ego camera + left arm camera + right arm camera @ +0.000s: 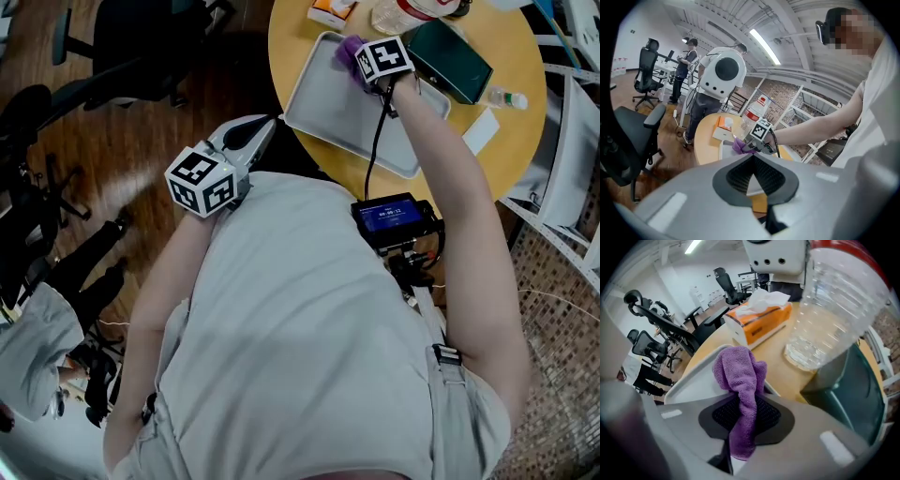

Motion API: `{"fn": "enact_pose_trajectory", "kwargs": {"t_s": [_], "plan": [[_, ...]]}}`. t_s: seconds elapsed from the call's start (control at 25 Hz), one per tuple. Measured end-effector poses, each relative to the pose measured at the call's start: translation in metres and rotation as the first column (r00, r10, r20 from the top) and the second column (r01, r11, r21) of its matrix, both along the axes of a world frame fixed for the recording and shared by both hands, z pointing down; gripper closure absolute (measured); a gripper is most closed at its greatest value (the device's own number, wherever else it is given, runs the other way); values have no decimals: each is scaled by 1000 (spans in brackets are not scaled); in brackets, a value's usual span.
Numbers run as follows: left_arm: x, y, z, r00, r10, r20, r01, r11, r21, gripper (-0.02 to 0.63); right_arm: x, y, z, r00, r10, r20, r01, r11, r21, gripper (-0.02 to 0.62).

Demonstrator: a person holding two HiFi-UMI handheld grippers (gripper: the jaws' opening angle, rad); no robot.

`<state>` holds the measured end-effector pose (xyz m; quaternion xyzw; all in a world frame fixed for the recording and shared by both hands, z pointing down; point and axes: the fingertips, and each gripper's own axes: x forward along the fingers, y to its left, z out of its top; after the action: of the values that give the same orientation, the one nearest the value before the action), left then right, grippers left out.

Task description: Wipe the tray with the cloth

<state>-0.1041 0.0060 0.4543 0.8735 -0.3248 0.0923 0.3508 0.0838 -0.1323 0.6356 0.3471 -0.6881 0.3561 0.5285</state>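
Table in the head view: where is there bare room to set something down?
The tray is bare in its near half, below the cloth, as is the tabletop between tray and white card. The far edge is crowded: tissue box, clear bottle, dark green case.

The head view looks steeply down over the person's chest. The left gripper view faces nearly level, well back from the right gripper (746,147). The right gripper view sits close, the tray (696,380) just ahead of its claw. All share that tray end.
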Motion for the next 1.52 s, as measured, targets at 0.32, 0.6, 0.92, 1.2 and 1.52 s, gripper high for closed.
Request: {"fn": "enact_pose_trajectory", "kwargs": {"t_s": [0.32, 0.6, 0.92, 1.2, 1.52], "plan": [[37, -7, -4, 993, 117, -4, -117, 993, 5, 606, 96, 30, 2, 985, 169, -21, -169, 986, -4, 520], [57, -15, 1, 983, 183, -10, -183, 983, 6, 606, 175, 60, 8, 942, 324, -83, -326, 945, -7, 520], [72, -13, -4, 977, 213, -5, -213, 977, 16, 606, 202, 76, 6, 909, 406, -88, -408, 913, 5, 520], [56, -20, 6, 979, 200, -28, -200, 980, 4, 606, 173, 82, 15, 908, 406, -107, -411, 911, -30, 520], [49, -7, 4, 991, 131, -36, -131, 991, -1, 606, 127, 83, 8, 950, 306, -56, -308, 950, -50, 522]]}}
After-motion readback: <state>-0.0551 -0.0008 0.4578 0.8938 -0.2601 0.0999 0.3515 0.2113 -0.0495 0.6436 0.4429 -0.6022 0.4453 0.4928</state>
